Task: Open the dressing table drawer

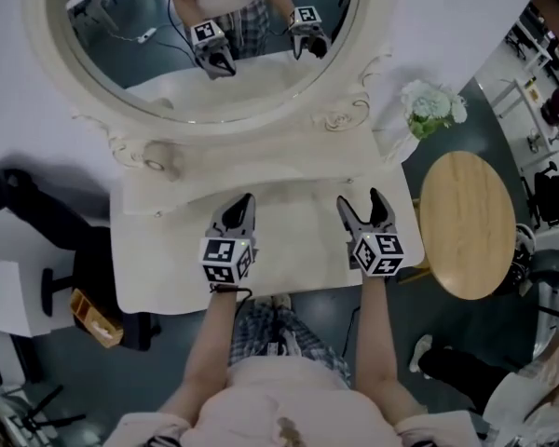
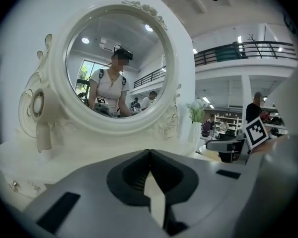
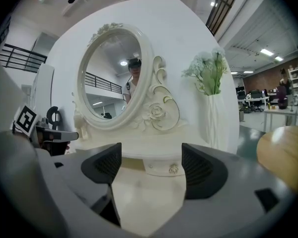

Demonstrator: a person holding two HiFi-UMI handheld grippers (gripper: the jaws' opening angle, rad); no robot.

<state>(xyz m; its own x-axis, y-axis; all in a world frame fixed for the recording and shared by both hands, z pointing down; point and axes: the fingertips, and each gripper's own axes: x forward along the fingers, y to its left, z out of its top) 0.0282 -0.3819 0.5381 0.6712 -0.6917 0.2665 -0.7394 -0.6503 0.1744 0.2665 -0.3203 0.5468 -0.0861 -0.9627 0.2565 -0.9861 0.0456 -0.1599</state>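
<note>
The cream dressing table (image 1: 168,268) carries an oval mirror (image 1: 214,45) on a carved stand. In the right gripper view a small drawer front (image 3: 159,166) with a gold knob (image 3: 173,169) sits under the mirror stand, straight ahead between the jaws. My right gripper (image 1: 360,203) (image 3: 151,158) hovers over the tabletop, open, with nothing between its pads. My left gripper (image 1: 246,203) (image 2: 149,152) hovers beside it to the left, its jaws closed tip to tip on nothing, pointing at the mirror base (image 2: 104,138).
A white vase of pale flowers (image 1: 433,108) (image 3: 208,78) stands at the table's back right corner. A round wooden side table (image 1: 466,222) is to the right, a black chair (image 1: 37,212) to the left. The person's legs are at the table's front edge.
</note>
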